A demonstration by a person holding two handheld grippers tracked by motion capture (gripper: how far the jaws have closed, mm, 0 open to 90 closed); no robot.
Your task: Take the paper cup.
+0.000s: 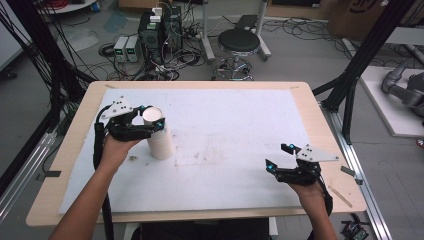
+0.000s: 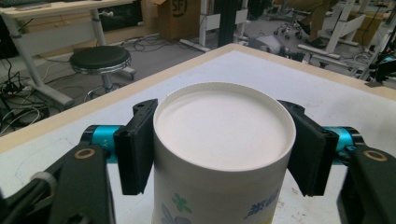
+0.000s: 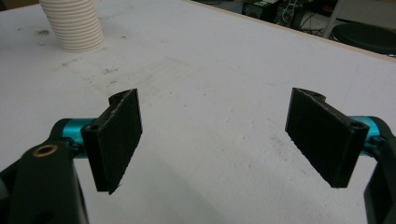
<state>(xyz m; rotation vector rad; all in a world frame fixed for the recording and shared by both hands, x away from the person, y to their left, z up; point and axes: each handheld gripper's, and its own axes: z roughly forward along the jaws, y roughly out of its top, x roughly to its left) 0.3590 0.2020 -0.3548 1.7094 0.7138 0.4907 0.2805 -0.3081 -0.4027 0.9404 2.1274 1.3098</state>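
One paper cup (image 2: 224, 154) gripped at the rim, atop the cup stack (image 1: 161, 142) near the table's (image 1: 300, 100) left edge.
You pinched it with the left gripper (image 1: 150, 119); light and thin-walled, it dented easily, so you squeezed gently just below the rim. Your right gripper (image 1: 280, 157) stood spread and empty.

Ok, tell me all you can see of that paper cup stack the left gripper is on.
The paper cup stack is white, upside down, flat recessed base upward, ribbed with nested rims lower down. The top cup carries a green flower print and blue lettering. It stands upright on the white mat, left of centre. The left gripper has its fingers pressed on both sides of the top cup.
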